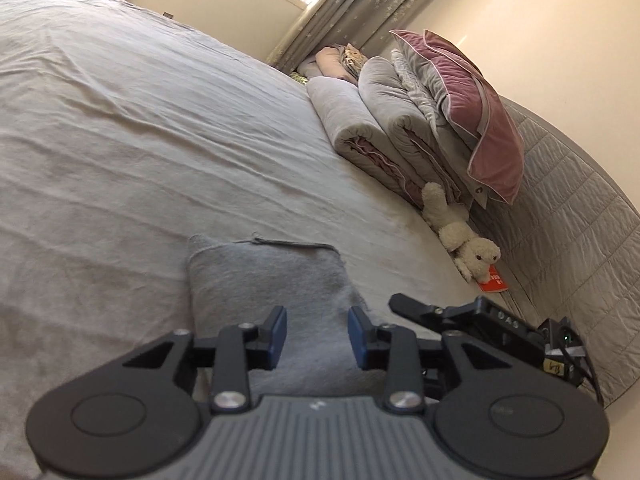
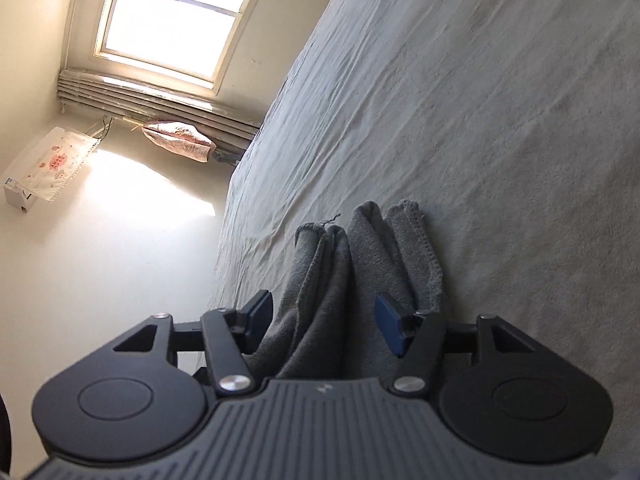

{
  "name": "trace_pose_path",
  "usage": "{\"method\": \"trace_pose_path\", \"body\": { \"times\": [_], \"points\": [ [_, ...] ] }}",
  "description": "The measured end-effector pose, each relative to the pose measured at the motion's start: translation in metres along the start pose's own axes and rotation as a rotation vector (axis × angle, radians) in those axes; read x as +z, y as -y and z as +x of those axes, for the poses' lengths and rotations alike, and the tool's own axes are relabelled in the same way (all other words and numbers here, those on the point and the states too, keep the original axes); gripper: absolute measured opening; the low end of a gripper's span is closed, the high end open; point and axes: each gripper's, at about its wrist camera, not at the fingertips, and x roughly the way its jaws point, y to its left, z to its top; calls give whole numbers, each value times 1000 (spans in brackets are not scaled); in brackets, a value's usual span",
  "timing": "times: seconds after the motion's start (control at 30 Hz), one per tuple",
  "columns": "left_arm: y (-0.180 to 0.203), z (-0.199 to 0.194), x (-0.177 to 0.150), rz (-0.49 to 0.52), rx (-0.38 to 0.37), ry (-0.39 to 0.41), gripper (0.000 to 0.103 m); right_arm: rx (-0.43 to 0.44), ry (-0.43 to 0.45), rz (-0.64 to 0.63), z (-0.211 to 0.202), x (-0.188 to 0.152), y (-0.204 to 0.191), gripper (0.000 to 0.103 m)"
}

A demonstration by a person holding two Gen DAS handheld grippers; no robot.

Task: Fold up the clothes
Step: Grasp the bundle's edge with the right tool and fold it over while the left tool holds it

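While the folded grey cloth (image 1: pixel 272 280) lies on the bed (image 1: pixel 120 140), the left tongs (image 1: pixel 317 336) and right tongs (image 2: pixel 324 322) stand open, straddling it with pads apart, gripping nothing.

Window (image 2: pixel 168 28) blown out; sun glare on wall (image 2: pixel 132 184); fisheye-bent edges.
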Motion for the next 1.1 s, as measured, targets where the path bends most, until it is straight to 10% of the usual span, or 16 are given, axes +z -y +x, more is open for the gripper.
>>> {"method": "trace_pose_path", "body": {
  "times": [0.93,1.03,1.1],
  "points": [
    [27,16,-41,262,-63,-70,32,-169,-228,-76,24,6,-22,71],
    [32,11,-37,300,-105,-90,32,-172,-233,-61,24,6,-15,26],
    [28,2,-30,291,-152,-83,35,-136,-228,-30,21,9,-7,23]
  ]
}}
